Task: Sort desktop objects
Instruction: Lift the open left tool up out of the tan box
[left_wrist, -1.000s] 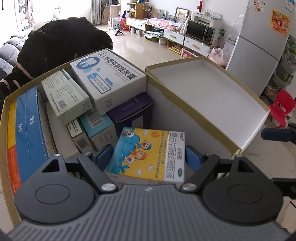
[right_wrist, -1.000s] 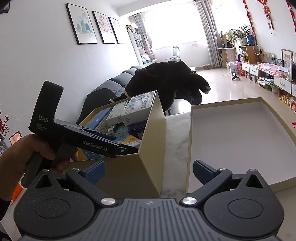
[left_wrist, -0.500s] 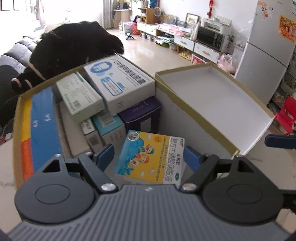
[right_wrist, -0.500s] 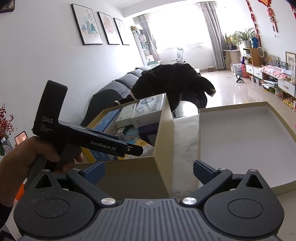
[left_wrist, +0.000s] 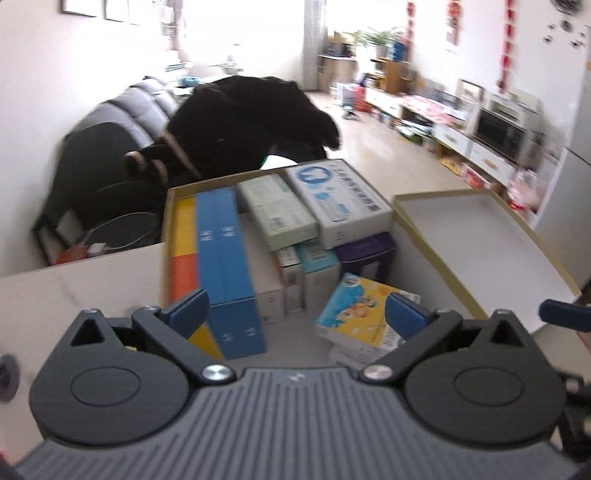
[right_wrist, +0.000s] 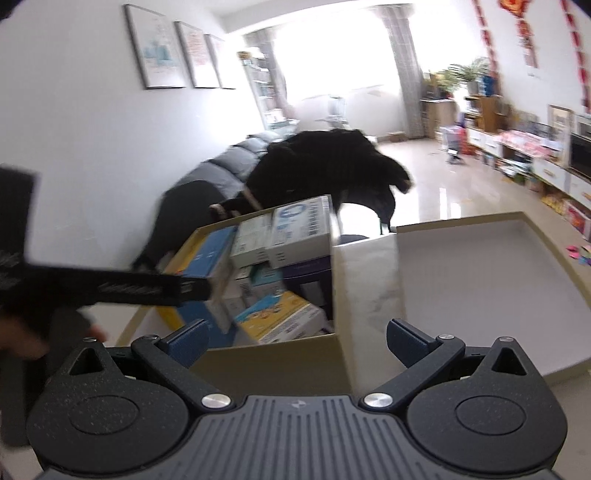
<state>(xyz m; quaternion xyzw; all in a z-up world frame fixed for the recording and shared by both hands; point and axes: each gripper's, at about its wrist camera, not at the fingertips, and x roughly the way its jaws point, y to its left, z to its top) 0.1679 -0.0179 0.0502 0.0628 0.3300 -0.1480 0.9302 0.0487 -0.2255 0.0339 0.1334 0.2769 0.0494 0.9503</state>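
**A:** What step is captured here?

**B:** A release is shown. The yellow cartoon-printed carton (left_wrist: 364, 314) has been set in the near right corner of the storage box (left_wrist: 168, 236), slightly tilted against a purple box (left_wrist: 367, 249). The left gripper (left_wrist: 295, 314) is seen above it with jaws that have just been opening and now stand fully spread; nothing is pinched between them, though one blue pad overlaps the carton's edge in the left wrist view.

**A:** And the other tool?

**B:** The right gripper (right_wrist: 295, 341) is held spread and empty over the near wall of the storage box, beside the upturned lid (right_wrist: 491, 280).

**A:** How is the rest packed?

**B:** A long blue carton (left_wrist: 225, 266) is laid along the left wall, and a white-and-blue carton (left_wrist: 338, 201) is stacked on top at the back.

**A:** What is called for next?

**B:** A clean withdrawal is probably needed, with the carton left undisturbed; after that, the empty lid is likely to be gripped and fitted, care being needed over the raised stack
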